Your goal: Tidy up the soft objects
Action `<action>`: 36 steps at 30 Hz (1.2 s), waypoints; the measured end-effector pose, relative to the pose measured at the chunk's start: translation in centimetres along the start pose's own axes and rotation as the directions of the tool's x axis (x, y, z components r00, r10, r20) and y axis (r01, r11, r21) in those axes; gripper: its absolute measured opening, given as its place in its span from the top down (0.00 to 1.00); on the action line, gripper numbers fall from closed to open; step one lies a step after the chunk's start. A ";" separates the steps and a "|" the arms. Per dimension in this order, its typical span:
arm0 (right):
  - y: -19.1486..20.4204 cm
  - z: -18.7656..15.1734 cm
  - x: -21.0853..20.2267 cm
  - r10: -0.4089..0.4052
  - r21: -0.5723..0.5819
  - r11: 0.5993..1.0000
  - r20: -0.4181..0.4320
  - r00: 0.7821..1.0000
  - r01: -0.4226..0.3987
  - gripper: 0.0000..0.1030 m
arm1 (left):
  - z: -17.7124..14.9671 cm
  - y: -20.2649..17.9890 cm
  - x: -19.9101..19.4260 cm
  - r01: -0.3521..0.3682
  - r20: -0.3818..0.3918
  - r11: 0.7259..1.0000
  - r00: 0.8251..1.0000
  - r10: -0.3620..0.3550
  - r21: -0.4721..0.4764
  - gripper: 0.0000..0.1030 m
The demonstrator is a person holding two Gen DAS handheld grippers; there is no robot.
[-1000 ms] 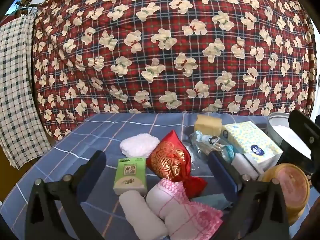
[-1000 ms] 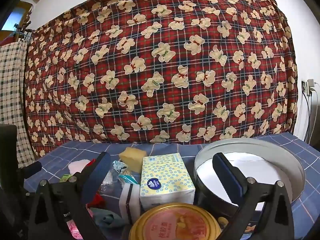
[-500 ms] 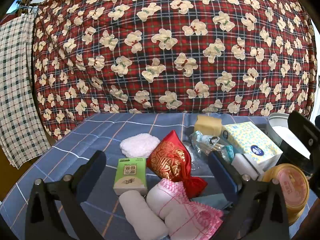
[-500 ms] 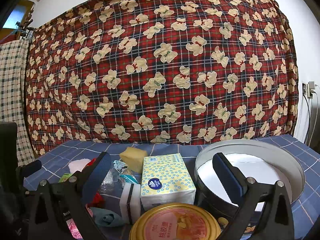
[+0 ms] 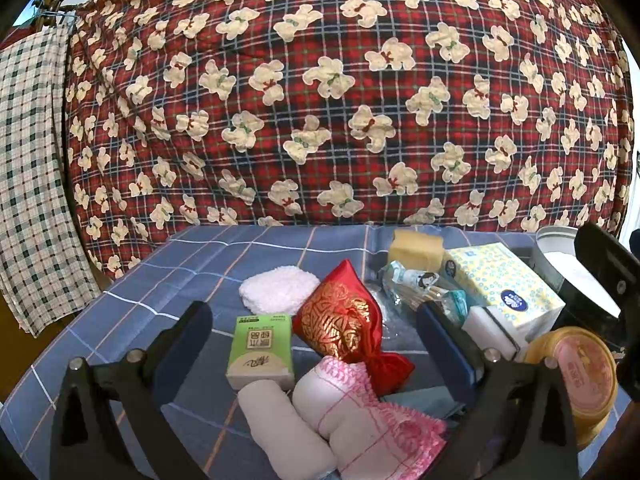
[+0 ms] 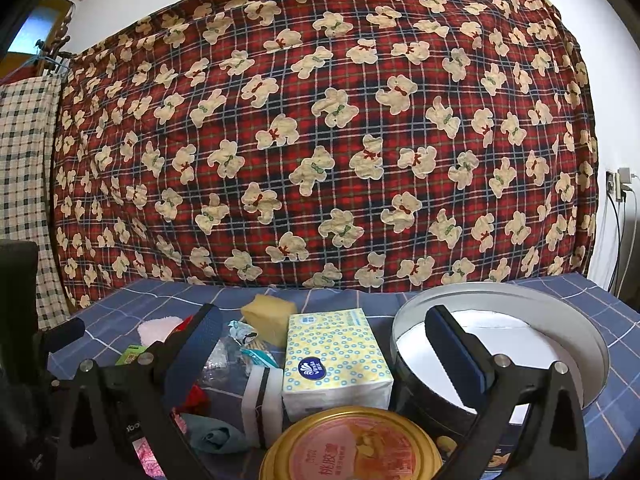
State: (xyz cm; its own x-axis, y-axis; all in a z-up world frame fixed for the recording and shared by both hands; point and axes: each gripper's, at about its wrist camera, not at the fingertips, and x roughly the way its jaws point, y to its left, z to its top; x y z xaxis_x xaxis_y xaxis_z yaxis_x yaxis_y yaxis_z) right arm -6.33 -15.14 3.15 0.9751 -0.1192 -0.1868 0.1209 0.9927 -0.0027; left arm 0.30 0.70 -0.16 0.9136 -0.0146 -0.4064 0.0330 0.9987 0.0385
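Our left tongs (image 5: 316, 344) hang open and empty over the crowded counter (image 5: 132, 304); the white roll (image 5: 280, 424) and pink-edged cloth (image 5: 360, 420) lie at six o'clock between the fingers, likely handiest for a first grab; bare cloth opens toward nine o'clock; our right tongs (image 6: 320, 344) gape wide too, framing the tissue pack (image 6: 334, 356); the empty round tin (image 6: 500, 332) waits at three o'clock, probably to receive them.

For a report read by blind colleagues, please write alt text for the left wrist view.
The open left gripper hovers above soft items on a blue checked cloth: a red and gold pouch, a green tissue pack, a white rolled towel and a pink-trimmed cloth. A yellow dotted tissue pack lies further right, before a bear-print blanket.
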 end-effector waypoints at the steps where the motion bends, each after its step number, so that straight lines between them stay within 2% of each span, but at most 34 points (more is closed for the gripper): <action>1: -0.1 0.0 0.0 0.001 0.000 1.000 0.000 1.000 -0.001 0.00 | 0.0 0.0 0.0 0.000 0.000 1.000 1.000 0.000 0.000 0.00; 28: 0.2 0.0 -0.1 0.003 -0.010 1.000 0.002 1.000 -0.003 0.00 | 0.0 0.0 0.0 0.002 -0.001 1.000 1.000 -0.002 -0.003 0.00; 34: -1.0 0.1 0.0 0.007 -0.012 1.000 0.000 1.000 -0.007 0.00 | 0.0 0.1 0.0 0.001 -0.001 1.000 1.000 -0.001 -0.006 0.00; 36: 0.4 0.0 -0.2 0.007 -0.016 1.000 0.003 1.000 -0.006 0.00 | 0.0 0.1 0.0 0.001 -0.001 1.000 1.000 -0.001 -0.006 0.00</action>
State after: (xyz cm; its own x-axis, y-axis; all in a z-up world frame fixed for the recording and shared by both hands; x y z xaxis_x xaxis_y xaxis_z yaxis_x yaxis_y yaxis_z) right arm -6.47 -14.71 3.13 0.9764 -0.1128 -0.1843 0.1116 0.9936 -0.0167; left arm 0.32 0.81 -0.21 0.9131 -0.0155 -0.4075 0.0315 0.9990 0.0325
